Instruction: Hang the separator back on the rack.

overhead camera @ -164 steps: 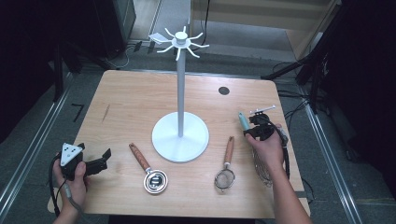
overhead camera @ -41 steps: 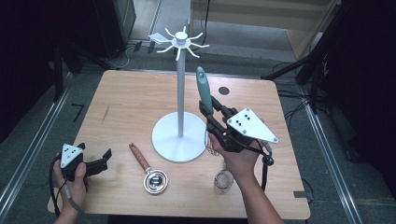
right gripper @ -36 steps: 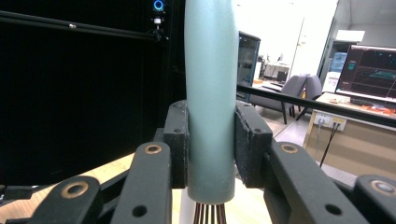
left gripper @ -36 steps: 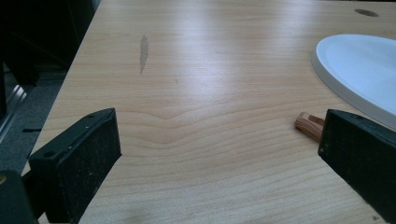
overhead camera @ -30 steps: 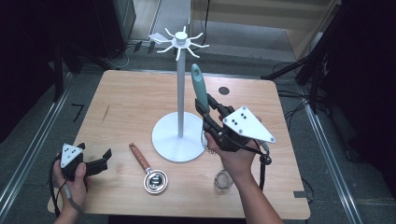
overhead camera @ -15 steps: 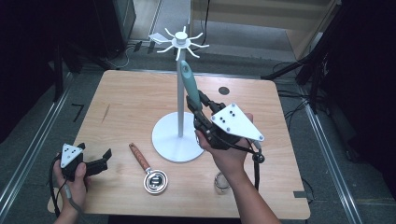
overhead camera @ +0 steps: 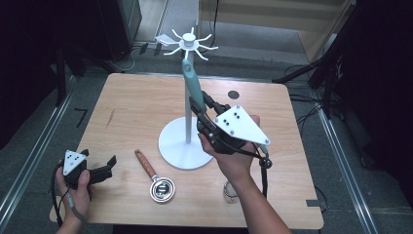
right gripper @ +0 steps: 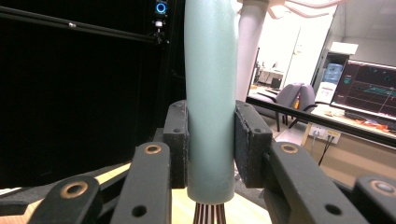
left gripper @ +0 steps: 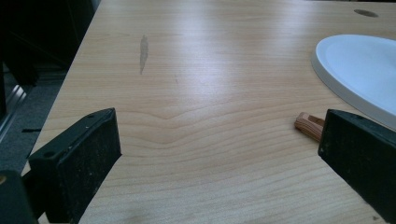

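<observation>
Teal handle between right gripper pads

Light wood desk w/ a round dark grommet hole nr its far edge. Wooden-handled strainer lies nr the front edge, bowl end toward the person; its handle tip is just beside the stand's base. Black tape mark at the front right corner.
</observation>
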`<move>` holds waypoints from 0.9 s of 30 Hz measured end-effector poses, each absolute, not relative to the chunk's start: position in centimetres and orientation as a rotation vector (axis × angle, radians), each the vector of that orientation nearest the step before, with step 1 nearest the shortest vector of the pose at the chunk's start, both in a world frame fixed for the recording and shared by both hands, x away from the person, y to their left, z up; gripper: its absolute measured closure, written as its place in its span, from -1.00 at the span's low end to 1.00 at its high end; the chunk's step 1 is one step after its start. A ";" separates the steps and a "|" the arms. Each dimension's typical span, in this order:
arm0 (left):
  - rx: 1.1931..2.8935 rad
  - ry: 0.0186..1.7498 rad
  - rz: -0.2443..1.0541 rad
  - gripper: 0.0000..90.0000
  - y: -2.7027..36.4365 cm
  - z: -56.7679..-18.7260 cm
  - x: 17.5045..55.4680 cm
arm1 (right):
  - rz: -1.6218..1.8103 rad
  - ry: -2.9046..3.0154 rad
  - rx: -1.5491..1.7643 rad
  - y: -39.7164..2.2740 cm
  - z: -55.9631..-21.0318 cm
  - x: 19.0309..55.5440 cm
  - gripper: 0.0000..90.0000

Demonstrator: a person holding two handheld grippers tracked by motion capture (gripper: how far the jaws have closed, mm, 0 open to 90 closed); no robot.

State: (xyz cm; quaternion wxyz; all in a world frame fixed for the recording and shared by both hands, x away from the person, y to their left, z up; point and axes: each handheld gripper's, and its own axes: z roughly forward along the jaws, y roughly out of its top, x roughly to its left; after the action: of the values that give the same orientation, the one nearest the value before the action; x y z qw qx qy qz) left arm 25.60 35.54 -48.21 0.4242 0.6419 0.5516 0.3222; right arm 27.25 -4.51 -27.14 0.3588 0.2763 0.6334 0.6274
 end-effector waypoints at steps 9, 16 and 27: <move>1.604 1.379 0.803 -1.00 35.5 -48.2 25.6 | 1.593 1.631 0.724 -4.1 -27.0 27.6 0.58; 1.605 1.379 0.803 -1.00 35.5 -48.2 25.6 | 1.578 1.628 0.736 -3.8 -27.0 27.8 0.58; 1.606 1.378 0.802 -1.00 35.5 -48.2 25.6 | 1.542 1.617 0.751 -3.5 -27.1 28.0 0.58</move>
State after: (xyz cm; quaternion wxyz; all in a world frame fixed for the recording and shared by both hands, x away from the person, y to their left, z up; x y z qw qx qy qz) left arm 25.59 35.54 -48.21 0.4254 0.6421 0.5511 0.3209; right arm 28.03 -3.47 -27.08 0.3822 0.2944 0.6338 0.6046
